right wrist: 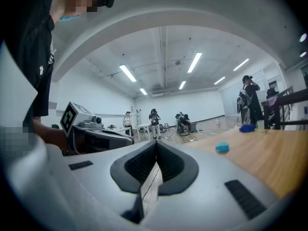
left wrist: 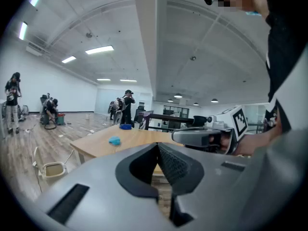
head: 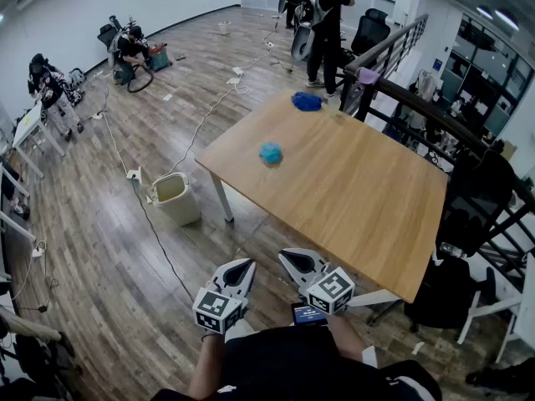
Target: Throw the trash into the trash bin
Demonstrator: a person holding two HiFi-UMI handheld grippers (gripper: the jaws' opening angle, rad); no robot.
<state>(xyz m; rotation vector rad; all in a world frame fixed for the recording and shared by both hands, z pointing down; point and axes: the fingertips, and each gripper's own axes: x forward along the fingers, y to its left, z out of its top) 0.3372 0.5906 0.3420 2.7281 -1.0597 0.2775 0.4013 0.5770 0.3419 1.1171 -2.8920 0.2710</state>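
One teal wad (head: 270,153) — well beyond tongs (head: 246,265) (head: 287,256)

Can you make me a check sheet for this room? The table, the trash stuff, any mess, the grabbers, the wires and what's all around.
Surface: wooden table, bare but for two blue things.
Job's things: light blue wad and dark blue wad on the table; open trash bin on the floor beside it.
Clutter: white scrap on the floor.
Grippers: left gripper and right gripper shut, empty, short of the table.
Cables: white cable and dark cable cross the floor.
Surroundings: people far off; railing behind the table.
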